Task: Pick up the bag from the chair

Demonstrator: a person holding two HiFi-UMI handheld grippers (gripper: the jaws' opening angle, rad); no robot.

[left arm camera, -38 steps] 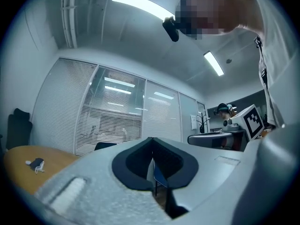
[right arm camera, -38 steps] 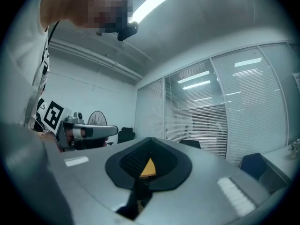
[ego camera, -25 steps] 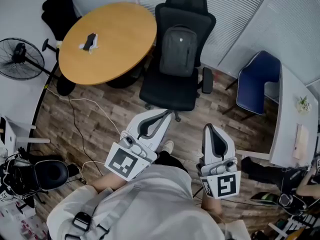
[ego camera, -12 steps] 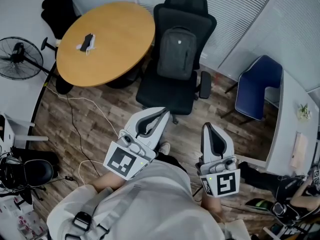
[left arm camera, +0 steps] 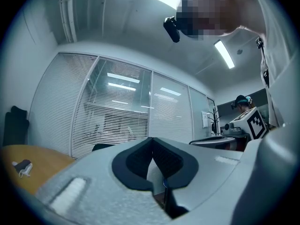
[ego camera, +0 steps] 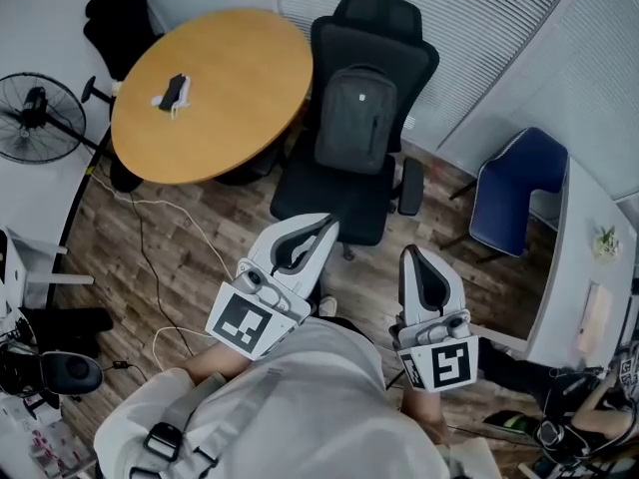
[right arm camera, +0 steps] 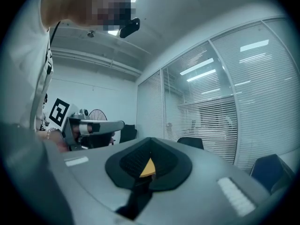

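Note:
A grey backpack (ego camera: 355, 118) stands upright on the seat of a black office chair (ego camera: 341, 190), leaning against its backrest. Both grippers are held close to my body, well short of the chair and pointing toward it. The left gripper (ego camera: 326, 225) is shut with nothing in it, its tip near the chair's front edge. The right gripper (ego camera: 411, 253) is also shut and empty, to the right of the chair base. In the left gripper view the left gripper (left arm camera: 152, 142) has its pads meeting. The right gripper (right arm camera: 150, 148) shows only a sliver between its pads in its own view.
A round wooden table (ego camera: 240, 58) with a small device (ego camera: 173, 93) stands left of the chair. A fan (ego camera: 38, 118) and floor cables (ego camera: 150, 230) lie at the left. A blue chair (ego camera: 519, 183) and a white desk (ego camera: 584, 267) are at the right.
The view has shifted a little: the chair and backpack sit slightly lower in the picture, and clutter at the lower left has slid out. Both grippers keep their pose.

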